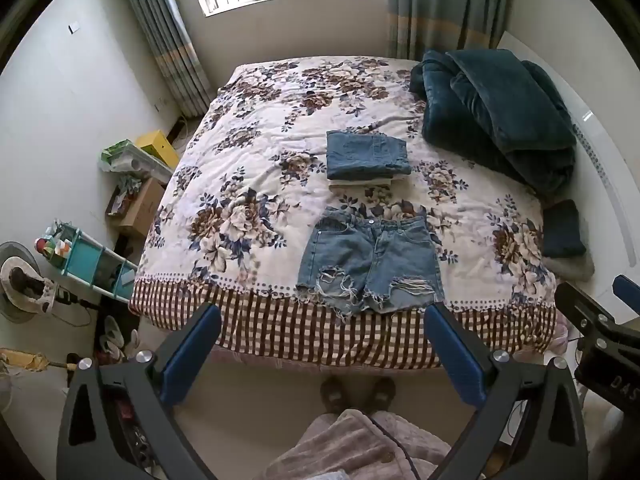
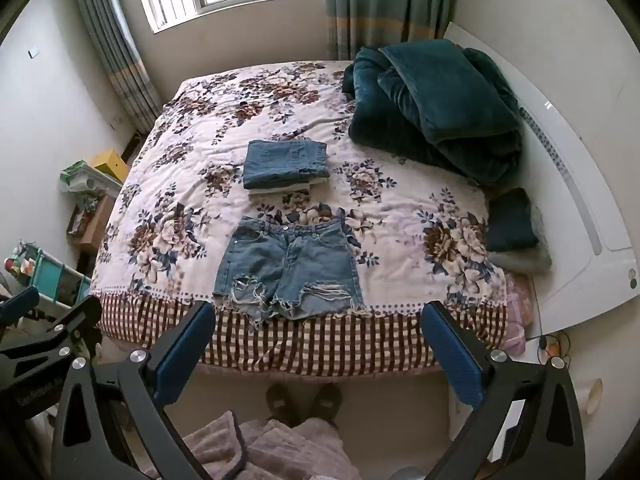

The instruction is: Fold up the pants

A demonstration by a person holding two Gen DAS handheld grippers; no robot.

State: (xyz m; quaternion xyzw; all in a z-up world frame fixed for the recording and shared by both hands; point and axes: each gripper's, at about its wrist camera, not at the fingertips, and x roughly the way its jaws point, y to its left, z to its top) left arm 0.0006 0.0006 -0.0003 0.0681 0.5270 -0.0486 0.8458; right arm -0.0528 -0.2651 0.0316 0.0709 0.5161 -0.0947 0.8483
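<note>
we stand at the foot of the bed (image 1: 192, 300), both tools raised and nothing in them. at left, the left gripper (image 1: 322, 334) hangs short of the checked near edge, its blue pads spread wide apart and touching no cloth. between the two, the shorts (image 1: 370, 258) lie flat and face up just inside that near edge, waistband toward the window, frayed hems reaching the checked border. behind them, toward the middle of the bed, sits a pile (image 1: 366, 156) of folded denim on something pale. at right, the right gripper (image 2: 318, 332) matches its twin, pads parted and empty, also short of the edge; the blanket (image 1: 496, 116) is heaped at the far right corner.

we judge the fold not yet begun: the shorts are spread and waiting. the next move, as we read it, calls for both grippers to come down on one side of the shorts, one near the waistband and one near the hem, pinch only denim and not the cover beneath, then carry that side across onto the other leg.
</note>
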